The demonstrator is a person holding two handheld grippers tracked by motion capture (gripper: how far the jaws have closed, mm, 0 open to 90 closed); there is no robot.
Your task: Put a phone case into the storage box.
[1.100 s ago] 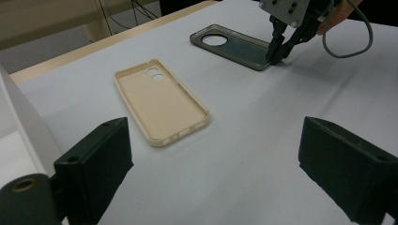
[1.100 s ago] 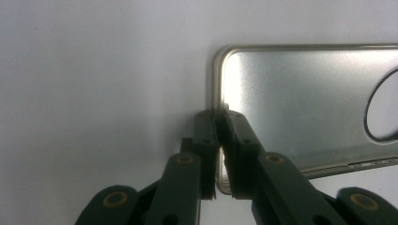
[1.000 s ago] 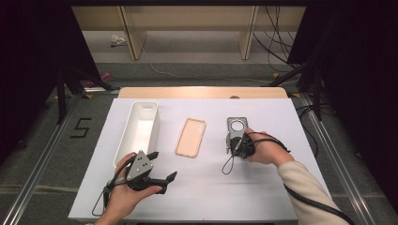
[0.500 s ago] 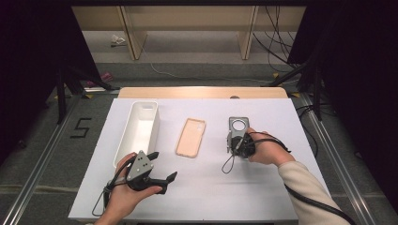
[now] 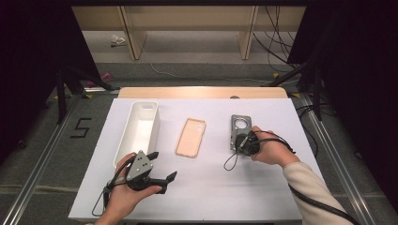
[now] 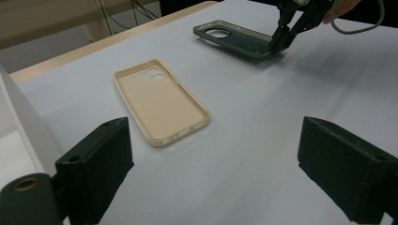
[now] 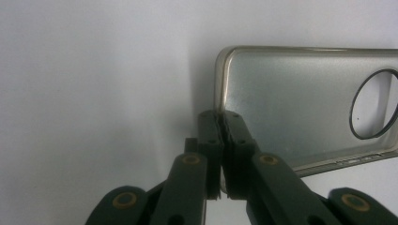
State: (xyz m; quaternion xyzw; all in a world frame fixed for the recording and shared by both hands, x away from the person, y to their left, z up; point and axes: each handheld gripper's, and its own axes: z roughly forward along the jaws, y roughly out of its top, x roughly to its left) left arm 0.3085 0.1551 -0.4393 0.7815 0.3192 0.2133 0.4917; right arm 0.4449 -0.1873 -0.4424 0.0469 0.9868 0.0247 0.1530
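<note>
A: Pinching the near rim of the dark phone case [image 7: 300, 103], the right gripper [image 7: 220, 123] has its jaws pressed together on that thin edge. In the left gripper view the same pinch sits at the case's near corner [image 6: 274, 44], and that end looks barely raised off the tabletop [image 5: 206, 197], though I can't say for sure.

B: And the left gripper [image 5: 159, 166]?

A: Jaws wide apart, nothing between them, resting low at the front left of the tabletop, aimed toward the beige phone case [image 5: 190, 137]. That one lies flat, open side up, between the white bin [image 5: 138, 131] and the dark case, apart from both.

B: What could go wrong from here?

A: The grip is my worry. It bites only a narrow lip at one end, so the case would hang as a long lever. I'd judge that a quick lift or swing could let it pivot or slip out of the pads. A flexible rim might also buckle and pop free.

B: Anything around it?

A: Carrying it toward the bin means crossing over the beige case; a drooping far end could clip it and shove it. The right gripper's trailing cable [image 5: 230, 161] loops on the tabletop just beside the case and might drag.
</note>
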